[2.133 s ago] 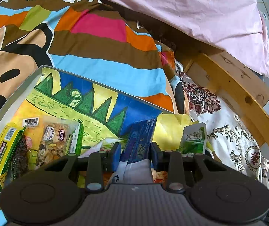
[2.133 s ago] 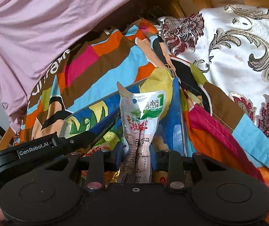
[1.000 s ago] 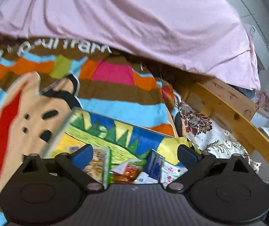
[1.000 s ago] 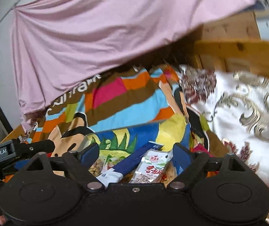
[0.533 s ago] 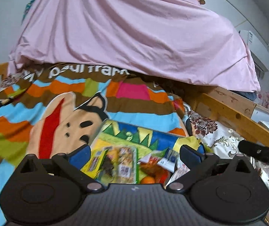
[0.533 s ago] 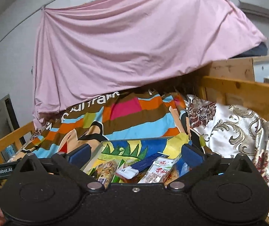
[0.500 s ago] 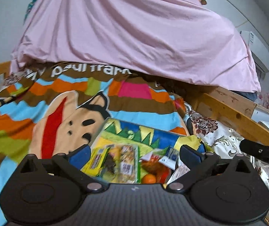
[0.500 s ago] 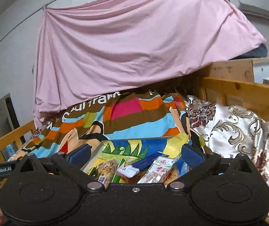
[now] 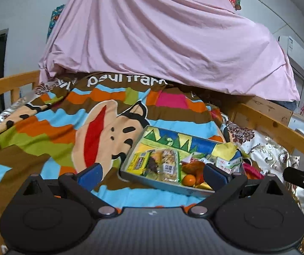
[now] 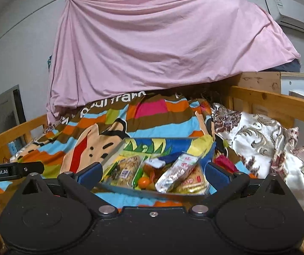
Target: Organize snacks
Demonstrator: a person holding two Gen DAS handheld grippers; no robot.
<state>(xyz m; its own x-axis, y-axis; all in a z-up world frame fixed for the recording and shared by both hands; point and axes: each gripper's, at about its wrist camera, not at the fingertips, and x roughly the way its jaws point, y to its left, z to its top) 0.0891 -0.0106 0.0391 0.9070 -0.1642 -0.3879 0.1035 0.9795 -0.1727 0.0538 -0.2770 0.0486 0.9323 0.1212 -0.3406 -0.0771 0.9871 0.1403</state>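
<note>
A shallow tray [image 9: 158, 183] [image 10: 135, 190] with a bright painted lining lies on the striped cartoon blanket. Inside it lie several snack packs: a yellow-green pack [image 9: 140, 162], a clear nut-bar pack [image 9: 166, 164] [image 10: 128, 166], a silver sausage pack [image 10: 178, 172], a green-and-white pouch [image 9: 229, 162] and a small orange fruit [image 9: 188, 179] [image 10: 144, 180]. My left gripper [image 9: 152, 175] stands wide open, short of the tray, with nothing between its blue pads. My right gripper [image 10: 153, 173] is wide open too, and holds nothing; the tray sits beyond its fingers.
The blanket [image 9: 52, 131] covers a bed with wooden rails [image 9: 266, 123] [image 10: 275, 104]. A pink sheet [image 9: 162, 40] hangs over the far end. A white-and-maroon floral cloth [image 10: 256, 136] lies right of the tray. The other gripper's tip [image 9: 300, 179] [image 10: 11, 171] shows at each view's edge.
Both grippers let go of their packs, which now lie in the tray, opened wide and drew back from it. The tray looks smaller and farther off.
</note>
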